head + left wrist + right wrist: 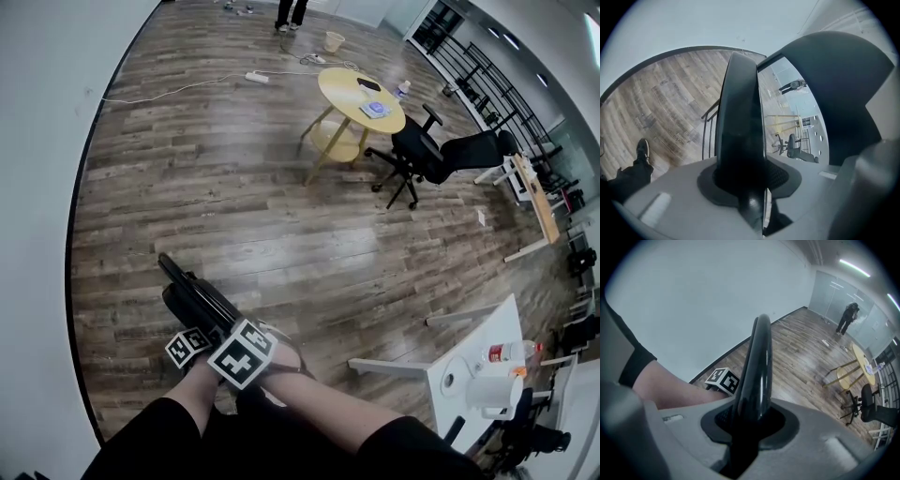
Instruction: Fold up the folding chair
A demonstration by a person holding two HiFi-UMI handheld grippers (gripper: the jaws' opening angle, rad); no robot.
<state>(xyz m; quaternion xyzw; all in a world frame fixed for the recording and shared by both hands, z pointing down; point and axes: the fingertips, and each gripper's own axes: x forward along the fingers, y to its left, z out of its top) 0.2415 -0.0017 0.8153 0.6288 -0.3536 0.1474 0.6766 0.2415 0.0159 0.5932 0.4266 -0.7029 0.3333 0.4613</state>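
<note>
The black folding chair [192,291] lies folded flat and slanted at the lower left of the head view, close to the wall. Both grippers hold it near its lower end, side by side. My left gripper [199,330] is shut on the chair's flat black panel [738,126], which fills the gap between its pads [750,187]. My right gripper [234,326] is shut on a glossy black curved edge of the chair [757,371], seated between its pads [750,423]. The left gripper's marker cube [723,379] shows just beyond it.
A white wall [47,187] runs along the left. Farther off stand a round yellow table [361,94] and a black office chair [431,155]. A white desk [478,366] with a bottle [502,352] is at the right. A power strip [256,77] and a person [291,14] are far away.
</note>
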